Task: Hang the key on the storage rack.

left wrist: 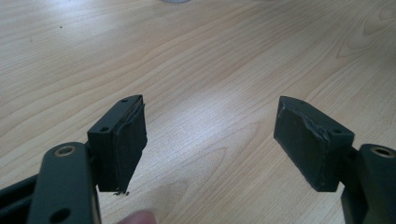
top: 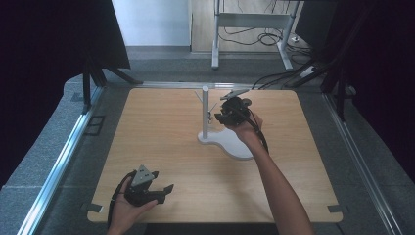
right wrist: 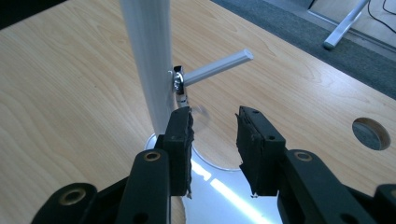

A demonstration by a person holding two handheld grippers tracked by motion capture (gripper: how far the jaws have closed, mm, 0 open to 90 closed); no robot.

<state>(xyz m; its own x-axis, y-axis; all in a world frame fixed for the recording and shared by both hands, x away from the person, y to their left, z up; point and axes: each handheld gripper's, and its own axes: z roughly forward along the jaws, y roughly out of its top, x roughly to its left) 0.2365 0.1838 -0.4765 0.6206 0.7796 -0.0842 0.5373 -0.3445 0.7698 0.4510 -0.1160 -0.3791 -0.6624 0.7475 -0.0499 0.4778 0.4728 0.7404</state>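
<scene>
Pale wooden bench (top: 161, 142) with fine light-brown grain. White stand (top: 230, 143) with a silvery-white post (right wrist: 147, 56) (small shiny metal piece (right wrist: 178, 79) at the peg joint). Matte black left claw (left wrist: 210, 140) and right claw (right wrist: 214, 140). Grey speckled floor (top: 44, 147); black curtains (top: 44, 44).

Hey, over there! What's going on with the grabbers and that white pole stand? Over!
Left gripper open, resting low over the table. Right gripper open beside the stand's pole, nothing between its fingers. A small metal piece hangs under the peg. Nothing in the way.
</scene>
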